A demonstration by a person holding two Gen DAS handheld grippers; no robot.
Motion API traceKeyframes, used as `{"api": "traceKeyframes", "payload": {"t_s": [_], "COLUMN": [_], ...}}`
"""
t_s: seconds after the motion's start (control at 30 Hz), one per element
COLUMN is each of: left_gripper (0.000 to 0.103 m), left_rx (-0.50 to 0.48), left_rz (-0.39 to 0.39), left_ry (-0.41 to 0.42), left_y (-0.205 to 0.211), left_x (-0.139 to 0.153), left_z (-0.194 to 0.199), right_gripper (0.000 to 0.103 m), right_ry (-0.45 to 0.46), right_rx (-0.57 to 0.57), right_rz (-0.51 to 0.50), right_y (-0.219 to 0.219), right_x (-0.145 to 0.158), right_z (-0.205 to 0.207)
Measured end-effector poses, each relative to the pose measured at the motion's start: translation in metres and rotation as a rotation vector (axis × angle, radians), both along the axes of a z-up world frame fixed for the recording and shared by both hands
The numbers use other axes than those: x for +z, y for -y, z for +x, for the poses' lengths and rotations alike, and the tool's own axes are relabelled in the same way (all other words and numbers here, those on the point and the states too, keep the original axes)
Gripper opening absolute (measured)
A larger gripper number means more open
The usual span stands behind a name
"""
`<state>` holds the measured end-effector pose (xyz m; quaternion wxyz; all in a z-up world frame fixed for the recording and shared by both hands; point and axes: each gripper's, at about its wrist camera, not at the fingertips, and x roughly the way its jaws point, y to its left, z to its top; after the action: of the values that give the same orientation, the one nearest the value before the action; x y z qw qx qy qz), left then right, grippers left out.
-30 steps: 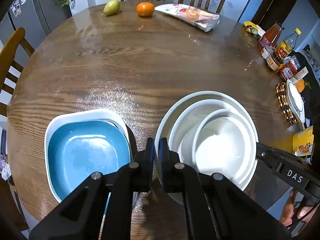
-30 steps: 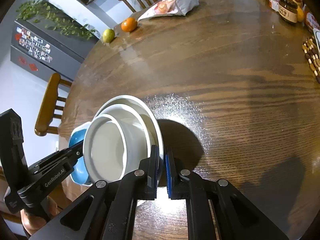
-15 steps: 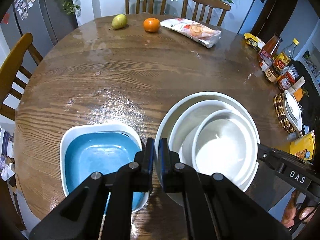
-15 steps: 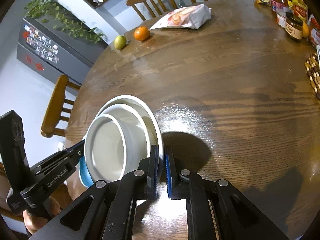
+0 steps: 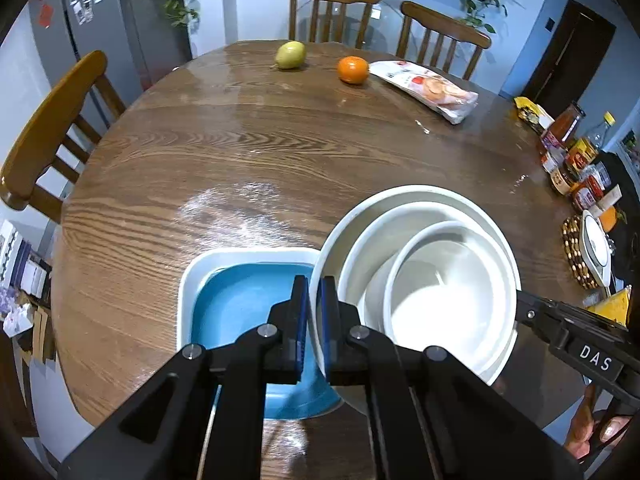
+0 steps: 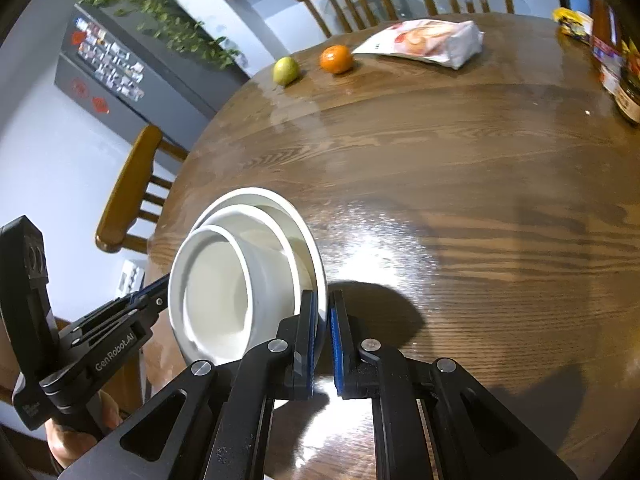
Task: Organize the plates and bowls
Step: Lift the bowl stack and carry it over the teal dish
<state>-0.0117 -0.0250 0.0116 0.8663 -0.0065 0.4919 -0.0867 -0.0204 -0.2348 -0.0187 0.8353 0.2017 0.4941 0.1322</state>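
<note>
While both grippers are clamping opposite rims of the stack of three nested white ceramic bowls [image 5: 420, 280], the left gripper [image 5: 312, 304] and right gripper [image 6: 323, 332] are holding it above the round wooden table [image 5: 260, 160], overlapping the blue square plate [image 5: 248, 308].

White nested bowls [image 5: 432, 280], blue square plate [image 5: 240, 304] white-rimmed, brown wood-grain table [image 5: 260, 148], orange tangerine [image 5: 352, 70]

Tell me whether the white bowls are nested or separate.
Nested. The smallest bowl sits inside a middle one, which sits inside the largest bowl; each claw, left and right, pinches the largest bowl's rim.
</note>
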Motion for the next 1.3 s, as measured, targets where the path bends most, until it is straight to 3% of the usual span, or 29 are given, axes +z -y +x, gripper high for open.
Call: {"api": "traceKeyframes", "payload": {"t_s": [0.67, 1.3], "left_gripper": [0.001, 0.001], "left_rx": [0.136, 0.192], "left_rz": [-0.005, -0.002], "left_ry": [-0.024, -0.039], "left_y": [-0.058, -0.081], "left_x": [-0.008, -0.013], "left_z": [-0.01, -0.011], "right_gripper": [0.01, 0.01], "right_ry": [-0.032, -0.051], "right_rx": [0.144, 0.199], "right_rz": [-0.016, -0.012], "right_y": [-0.06, -0.081], "right_x": [-0.007, -0.013], "right_z": [0.014, 0.026]}}
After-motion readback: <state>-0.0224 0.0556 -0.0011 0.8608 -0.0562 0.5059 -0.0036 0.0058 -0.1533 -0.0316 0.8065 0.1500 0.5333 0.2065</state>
